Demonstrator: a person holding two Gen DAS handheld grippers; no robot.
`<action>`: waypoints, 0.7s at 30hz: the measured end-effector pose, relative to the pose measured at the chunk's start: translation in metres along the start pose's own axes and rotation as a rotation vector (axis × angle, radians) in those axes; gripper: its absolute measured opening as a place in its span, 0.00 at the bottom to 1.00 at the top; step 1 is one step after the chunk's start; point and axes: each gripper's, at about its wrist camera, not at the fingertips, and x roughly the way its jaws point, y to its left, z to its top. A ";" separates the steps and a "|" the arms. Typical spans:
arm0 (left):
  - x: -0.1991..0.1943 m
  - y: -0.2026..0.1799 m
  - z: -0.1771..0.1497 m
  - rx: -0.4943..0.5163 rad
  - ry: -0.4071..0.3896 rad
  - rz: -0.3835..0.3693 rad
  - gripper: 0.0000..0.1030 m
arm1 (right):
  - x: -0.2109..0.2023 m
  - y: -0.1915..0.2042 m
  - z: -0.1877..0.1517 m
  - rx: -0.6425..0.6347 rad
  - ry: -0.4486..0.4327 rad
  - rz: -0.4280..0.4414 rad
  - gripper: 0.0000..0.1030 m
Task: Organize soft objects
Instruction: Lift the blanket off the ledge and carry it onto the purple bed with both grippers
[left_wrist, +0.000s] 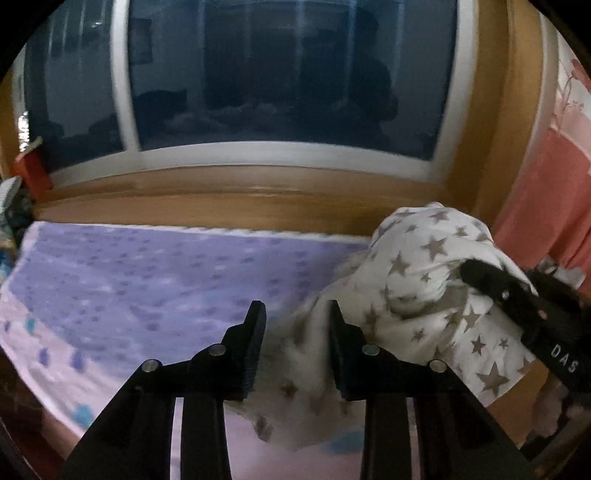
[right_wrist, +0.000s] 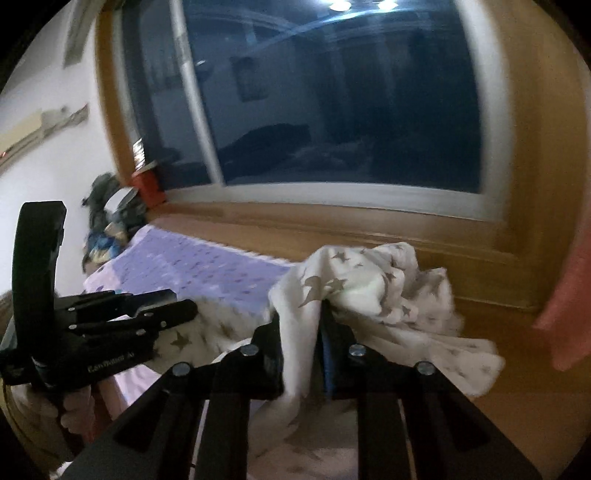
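- The bed (left_wrist: 155, 280), under a purple-and-pink spotted cover, runs up to the wooden ledge (left_wrist: 236, 206) below a dark window (left_wrist: 280, 74); its left part lies bare.
- A red curtain (left_wrist: 546, 199) hangs at the right edge.
- The white star-print cloth (left_wrist: 424, 266) is bunched up above the bed's right part, near the ledge.
- The left gripper (left_wrist: 297, 347) pinches the cloth's lower fold.
- The right gripper (right_wrist: 301, 354) clamps narrowly on another fold.
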 end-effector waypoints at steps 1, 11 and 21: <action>-0.001 0.014 -0.009 0.005 0.014 0.008 0.31 | 0.017 0.019 -0.001 0.003 0.029 0.007 0.11; 0.015 0.111 -0.060 0.033 0.162 -0.157 0.31 | 0.098 0.114 -0.046 0.053 0.219 -0.046 0.22; 0.029 0.070 -0.047 0.190 0.179 -0.400 0.41 | -0.005 0.064 -0.074 0.146 0.096 -0.376 0.66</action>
